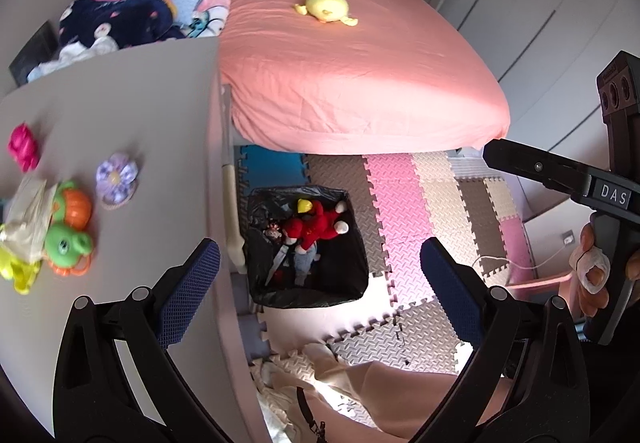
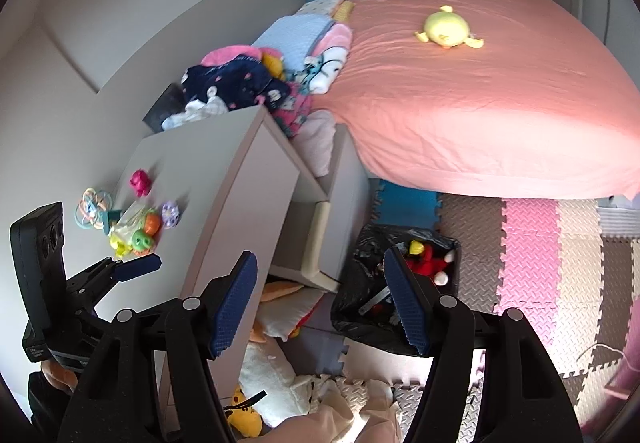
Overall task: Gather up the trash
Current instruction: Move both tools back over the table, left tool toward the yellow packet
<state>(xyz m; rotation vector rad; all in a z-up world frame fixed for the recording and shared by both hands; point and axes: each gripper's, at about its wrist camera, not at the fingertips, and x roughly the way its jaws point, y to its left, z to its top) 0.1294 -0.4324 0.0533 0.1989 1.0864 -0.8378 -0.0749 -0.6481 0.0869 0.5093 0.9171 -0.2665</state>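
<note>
1. Across the upper right of both views spreads a bed with a salmon-pink fitted sheet point(image 1: 360, 63), a yellow-green plush toy point(image 1: 326, 6) lying on it.
2. Left of frame, a grey tabletop point(image 1: 120, 115) carries plastic toys and a crumpled whitish wrapper point(image 1: 30, 219), which rests against the orange and green toy.
3. Lower centre, a bin lined with a black plastic bag point(image 1: 308, 291) stands on foam floor tiles and holds a red plush doll point(image 1: 320, 227).
4. Left gripper point(image 1: 320, 283) hangs released, empty, over the bin.
5. Right gripper point(image 2: 320, 303) likewise gapes, holding nothing.

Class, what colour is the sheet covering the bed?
Salmon pink sheet, clearest in the right wrist view.
</note>
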